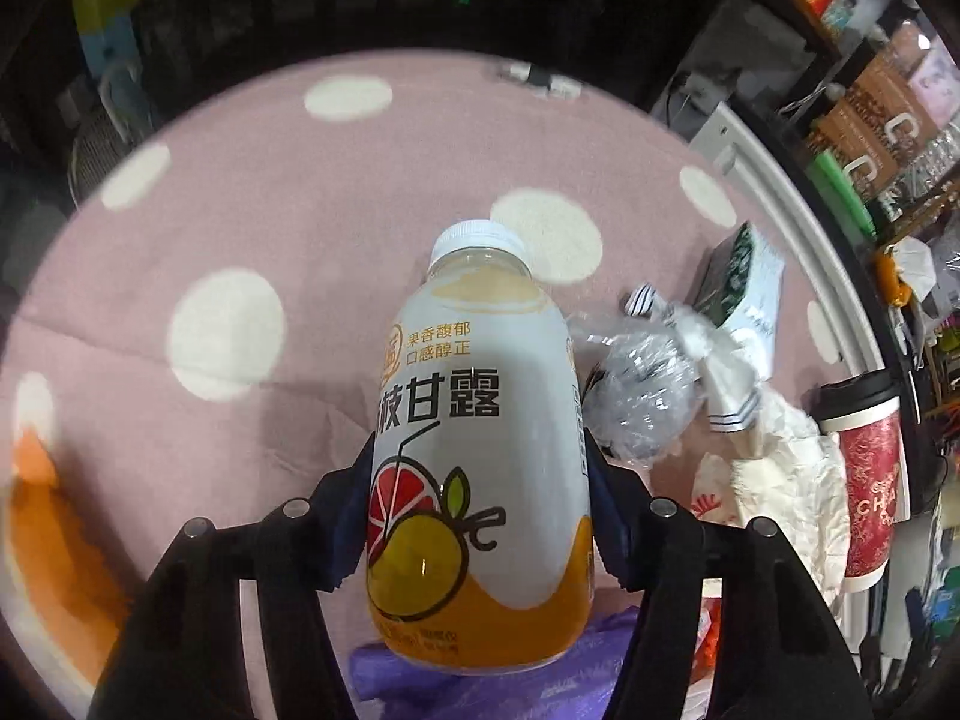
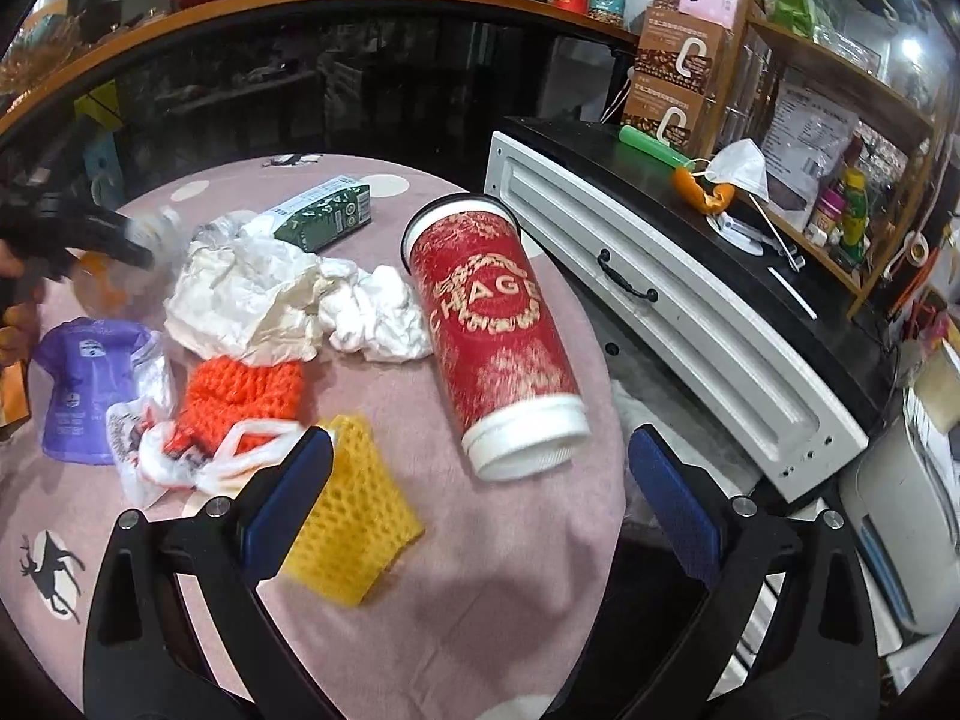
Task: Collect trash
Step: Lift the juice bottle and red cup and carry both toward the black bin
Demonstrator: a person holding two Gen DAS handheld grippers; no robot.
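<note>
My left gripper (image 1: pixel 480 510) is shut on a juice bottle (image 1: pixel 480 438) with a white cap and a white-and-orange label, held above the pink dotted tablecloth (image 1: pixel 240 228). My right gripper (image 2: pixel 480 498) is open and empty, low over the table. A red paper cup (image 2: pixel 492 318) with a white lid lies on its side between and ahead of its fingers. A yellow foam net (image 2: pixel 354 522) lies by its left finger. Crumpled white paper (image 2: pixel 252 300), an orange foam net (image 2: pixel 240 396), a purple pouch (image 2: pixel 84 384) and a green carton (image 2: pixel 324 210) lie to the left.
A white cabinet with a drawer handle (image 2: pixel 630 282) stands right of the table, with a face mask (image 2: pixel 744 168) on top. Shelves with boxes and jars (image 2: pixel 678 60) are behind. The left gripper shows blurred at the far left of the right wrist view (image 2: pixel 72 234).
</note>
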